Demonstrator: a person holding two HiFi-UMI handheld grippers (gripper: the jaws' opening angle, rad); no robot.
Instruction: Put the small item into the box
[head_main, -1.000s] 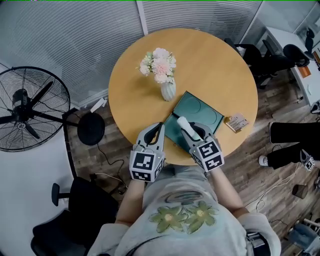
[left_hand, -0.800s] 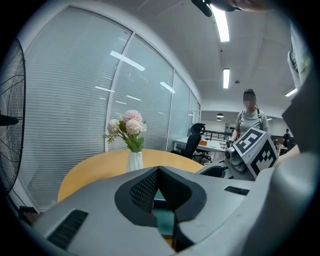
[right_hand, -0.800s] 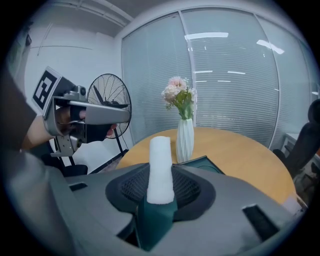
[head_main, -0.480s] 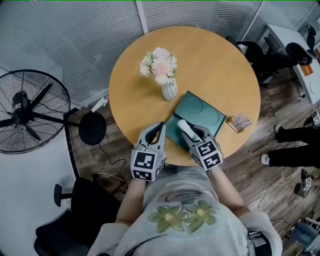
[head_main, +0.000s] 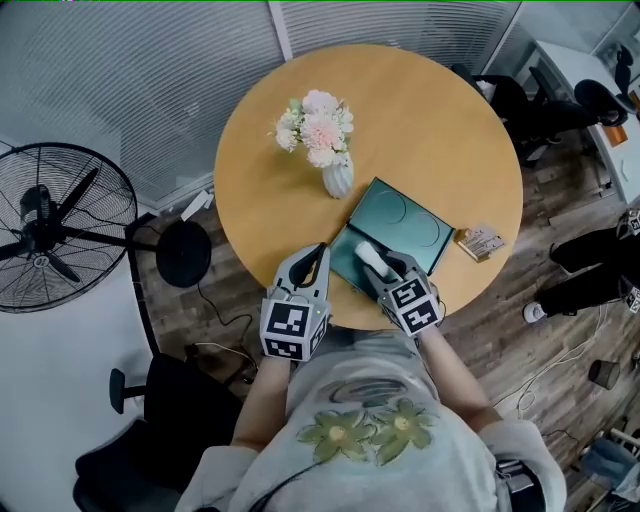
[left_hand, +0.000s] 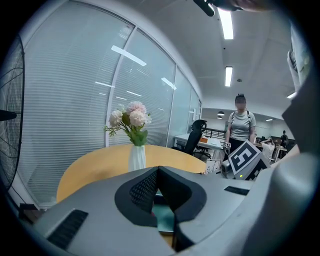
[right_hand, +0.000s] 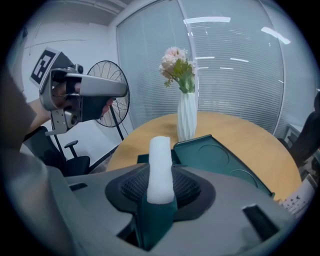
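Observation:
A white cylindrical small item (head_main: 367, 252) (right_hand: 161, 167) stands up between the jaws of my right gripper (head_main: 383, 266) (right_hand: 161, 189), which is shut on it. The gripper holds it over the near corner of the dark green box (head_main: 412, 224) (right_hand: 220, 159), which lies open on the round wooden table (head_main: 420, 120). My left gripper (head_main: 311, 257) (left_hand: 159, 172) hovers at the table's near edge, just left of the box. Its jaws are shut with nothing in them.
A white vase of pink flowers (head_main: 335, 176) (right_hand: 188, 117) stands just beyond the box. A small tan packet (head_main: 479, 241) lies right of the box. A floor fan (head_main: 50, 225) and office chairs (head_main: 150, 420) surround the table. A person (left_hand: 241, 125) stands beyond it.
The right gripper with the white item has shifted slightly over the box's near corner. The left gripper has stayed put. A person's legs at the right have moved.

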